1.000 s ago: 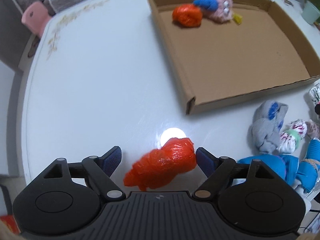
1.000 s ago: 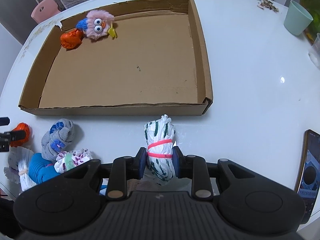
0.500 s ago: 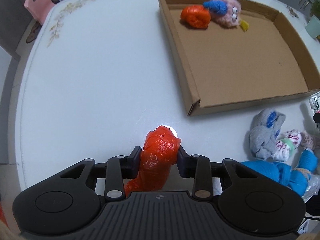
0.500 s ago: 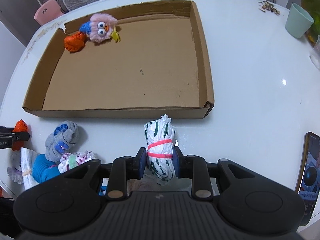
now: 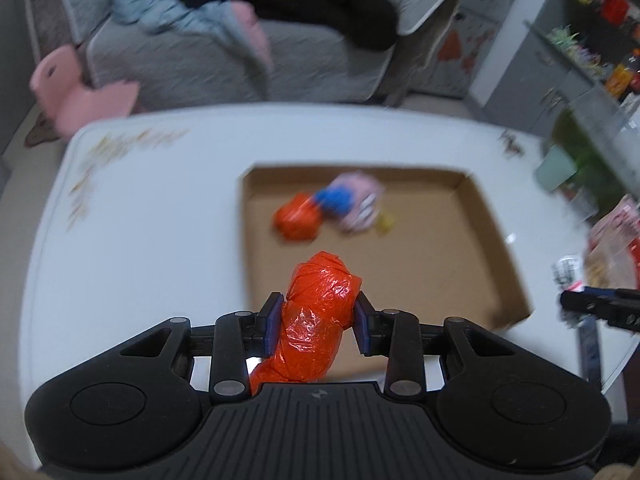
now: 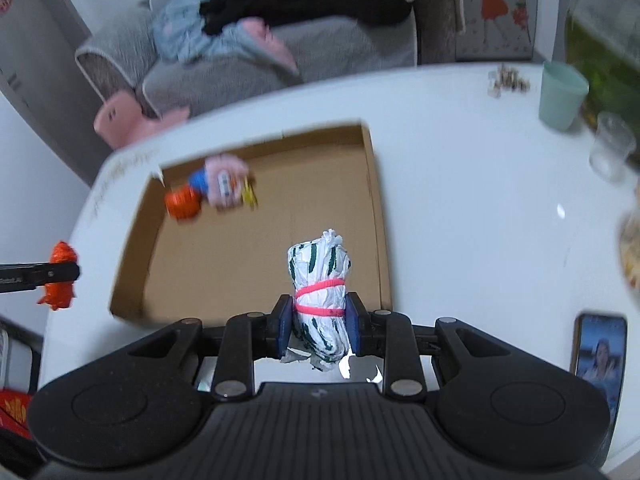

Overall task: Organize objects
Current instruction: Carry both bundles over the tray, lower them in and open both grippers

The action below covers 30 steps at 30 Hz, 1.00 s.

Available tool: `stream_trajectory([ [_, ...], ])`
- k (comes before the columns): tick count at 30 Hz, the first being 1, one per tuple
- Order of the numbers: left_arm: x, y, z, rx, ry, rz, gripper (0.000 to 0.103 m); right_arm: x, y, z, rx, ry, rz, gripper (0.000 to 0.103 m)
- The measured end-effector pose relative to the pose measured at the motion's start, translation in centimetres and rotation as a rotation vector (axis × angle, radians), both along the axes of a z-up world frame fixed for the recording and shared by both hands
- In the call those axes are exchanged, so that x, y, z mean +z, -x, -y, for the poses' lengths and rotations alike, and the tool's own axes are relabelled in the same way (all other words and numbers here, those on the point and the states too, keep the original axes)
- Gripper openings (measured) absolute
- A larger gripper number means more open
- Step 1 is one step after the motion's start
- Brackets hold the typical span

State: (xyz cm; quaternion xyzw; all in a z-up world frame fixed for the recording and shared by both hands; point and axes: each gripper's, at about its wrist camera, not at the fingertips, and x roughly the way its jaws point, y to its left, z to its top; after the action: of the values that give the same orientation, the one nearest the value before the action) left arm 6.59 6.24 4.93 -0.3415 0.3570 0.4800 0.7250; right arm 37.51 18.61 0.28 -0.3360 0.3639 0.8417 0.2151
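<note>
L tool (image 5: pixel 316 322) pinches orange bag (image 5: pixel 316 320), R tool (image 6: pixel 319 322) pinches white bundle (image 6: pixel 320 292); both held above table (image 6: pixel 460 200), over near edge of box (image 6: pixel 376 216). Toy (image 6: pixel 224 184) in box's far corner.

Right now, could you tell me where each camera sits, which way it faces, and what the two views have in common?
Left wrist: on the left gripper, looking forward and down along its fingers, shut on an orange bag bundle, over the cardboard tray.
Right wrist: on the right gripper, facing likewise, shut on a white bundle with green marks; the left gripper shows at its left edge.
Shared: tray, pink plush toy, white table, grey sofa.
</note>
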Motion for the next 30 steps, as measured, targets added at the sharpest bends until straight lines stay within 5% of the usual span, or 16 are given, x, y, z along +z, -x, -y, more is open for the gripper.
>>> stream_trajectory([
  [7,-1.6,-7.6,-4.3,-0.057,-0.019,0.043,0.042,2.0,4.7,-2.9,0.023,-0.068,-0.042,0.025],
  [13,-4.8,-11.9,-7.7,-0.078,-0.005,0.04,0.042,0.8,9.7,-5.6,0.064,-0.083,-0.012,0.025],
  [30,-10.3,-14.0,-11.2,-0.023,0.037,-0.053,0.043,-2.7,13.5,-8.5,0.092,-0.056,0.062,0.025],
])
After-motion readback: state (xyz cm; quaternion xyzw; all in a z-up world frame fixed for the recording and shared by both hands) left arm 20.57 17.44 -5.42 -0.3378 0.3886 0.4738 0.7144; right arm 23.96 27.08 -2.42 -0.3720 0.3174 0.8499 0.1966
